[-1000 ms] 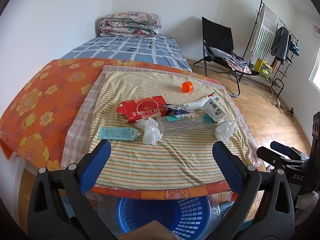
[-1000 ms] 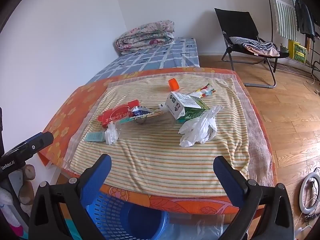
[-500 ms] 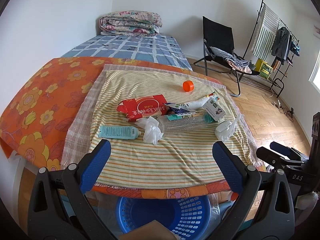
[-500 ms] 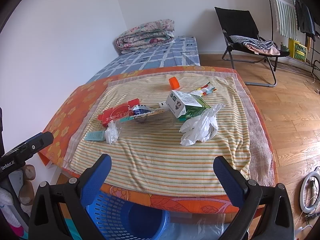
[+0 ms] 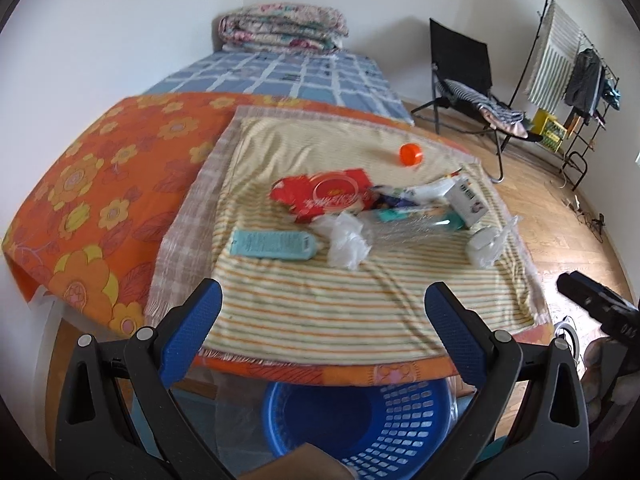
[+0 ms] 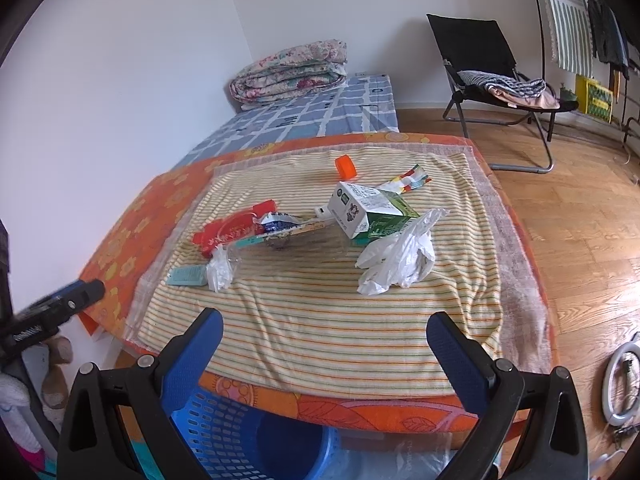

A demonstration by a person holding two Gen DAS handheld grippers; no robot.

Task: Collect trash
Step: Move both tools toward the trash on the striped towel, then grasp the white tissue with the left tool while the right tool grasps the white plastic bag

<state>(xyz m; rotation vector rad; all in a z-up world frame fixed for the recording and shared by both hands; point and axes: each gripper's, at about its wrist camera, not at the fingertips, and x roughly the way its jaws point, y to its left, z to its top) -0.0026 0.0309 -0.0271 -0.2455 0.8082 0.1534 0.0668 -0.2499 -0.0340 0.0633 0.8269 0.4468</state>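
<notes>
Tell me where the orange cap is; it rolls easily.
The orange cap sits alone at the far side of the striped cloth, beyond the milk carton.

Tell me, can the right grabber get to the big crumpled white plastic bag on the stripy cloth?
Probably yes. The right gripper is open and empty, and the white plastic bag lies ahead of it with only bare striped cloth between. The milk carton sits just behind the bag.

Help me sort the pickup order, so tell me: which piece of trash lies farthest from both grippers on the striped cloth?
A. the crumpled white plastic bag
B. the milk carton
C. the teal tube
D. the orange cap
D: the orange cap sits alone toward the cloth's far edge, beyond the milk carton, the white plastic bag and the teal tube.
</notes>
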